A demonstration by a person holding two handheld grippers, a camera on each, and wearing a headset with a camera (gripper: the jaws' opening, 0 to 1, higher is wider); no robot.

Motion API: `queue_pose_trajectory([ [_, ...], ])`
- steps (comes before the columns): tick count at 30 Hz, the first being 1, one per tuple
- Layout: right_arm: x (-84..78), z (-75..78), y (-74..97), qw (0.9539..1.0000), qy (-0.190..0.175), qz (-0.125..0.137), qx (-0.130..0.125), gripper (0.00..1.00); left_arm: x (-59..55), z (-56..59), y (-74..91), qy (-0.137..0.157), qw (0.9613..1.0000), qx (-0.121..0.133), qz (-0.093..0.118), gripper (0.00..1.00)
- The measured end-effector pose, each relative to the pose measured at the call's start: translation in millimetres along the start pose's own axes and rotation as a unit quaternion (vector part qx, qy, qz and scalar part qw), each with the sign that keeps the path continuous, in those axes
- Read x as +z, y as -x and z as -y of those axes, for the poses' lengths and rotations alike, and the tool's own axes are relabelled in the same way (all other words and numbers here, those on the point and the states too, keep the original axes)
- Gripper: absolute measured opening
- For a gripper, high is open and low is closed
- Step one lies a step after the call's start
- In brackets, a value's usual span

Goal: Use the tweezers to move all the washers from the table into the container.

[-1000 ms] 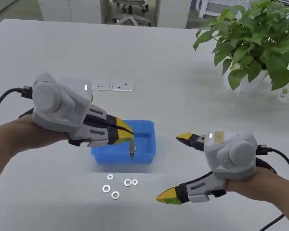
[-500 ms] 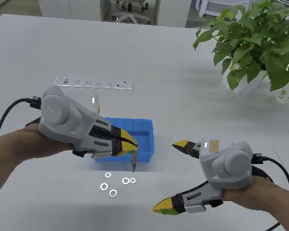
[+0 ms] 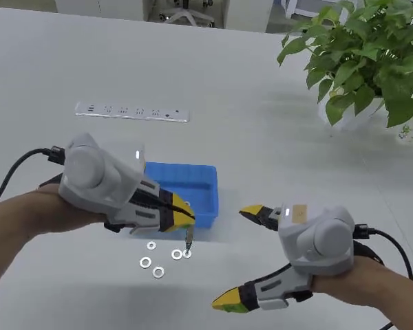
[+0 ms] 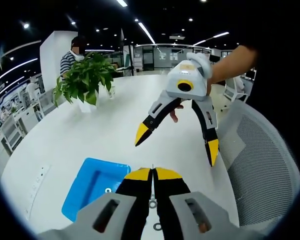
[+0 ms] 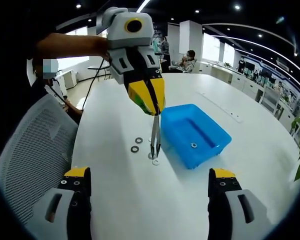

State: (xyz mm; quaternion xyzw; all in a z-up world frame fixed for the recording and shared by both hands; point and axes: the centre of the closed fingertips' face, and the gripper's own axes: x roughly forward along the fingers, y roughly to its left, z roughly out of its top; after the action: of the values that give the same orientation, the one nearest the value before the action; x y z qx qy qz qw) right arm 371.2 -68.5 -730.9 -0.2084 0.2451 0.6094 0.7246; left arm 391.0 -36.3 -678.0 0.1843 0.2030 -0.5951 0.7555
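Blue rectangular plastic container (image 3: 199, 185): open-topped bin sitting on the white table (image 3: 275, 137), roughly between the two grippers but a bit further back. The right gripper view shows one small silver metal washer (image 5: 193, 145) lying inside it.
Left gripper (image 3: 186, 212): yellow-tipped jaws pinched together on the thin metal tweezers (image 3: 188, 239). It hangs over the container's near edge, angled down at the table.
Right gripper (image 3: 235, 256): jaws spread wide with nothing in them, off to the right of the container and well apart from the washers on the table.
Tweezers: poke down out of the left jaws, tips right at the nearest loose washer. Honestly can't tell if they're actually pinching it.
Loose washers (image 3: 158, 272): five little rings on the table just in front of the container. Two are side by side under the tweezer tips, the other three scattered a bit to the left.
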Motion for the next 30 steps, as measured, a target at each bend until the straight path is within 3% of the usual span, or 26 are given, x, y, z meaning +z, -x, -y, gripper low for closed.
queue_pose_trajectory([
  [11,-4.7,-3.1,-2.3,0.9999,-0.007,-0.006,0.004,0.97,-10.1,0.8,-6.1,0.002,1.0,-0.008,-0.004,0.05],
  [24,-4.0,-5.6,-6.6,0.9999,-0.006,-0.007,0.011,0.96,-10.8,2.3,-8.4,0.003,0.9999,-0.011,0.005,0.05],
  [30,-2.7,-6.9,-9.5,0.9996,0.015,-0.01,0.02,0.9,-11.4,3.9,-6.7,0.002,0.9999,-0.015,0.003,0.05],
])
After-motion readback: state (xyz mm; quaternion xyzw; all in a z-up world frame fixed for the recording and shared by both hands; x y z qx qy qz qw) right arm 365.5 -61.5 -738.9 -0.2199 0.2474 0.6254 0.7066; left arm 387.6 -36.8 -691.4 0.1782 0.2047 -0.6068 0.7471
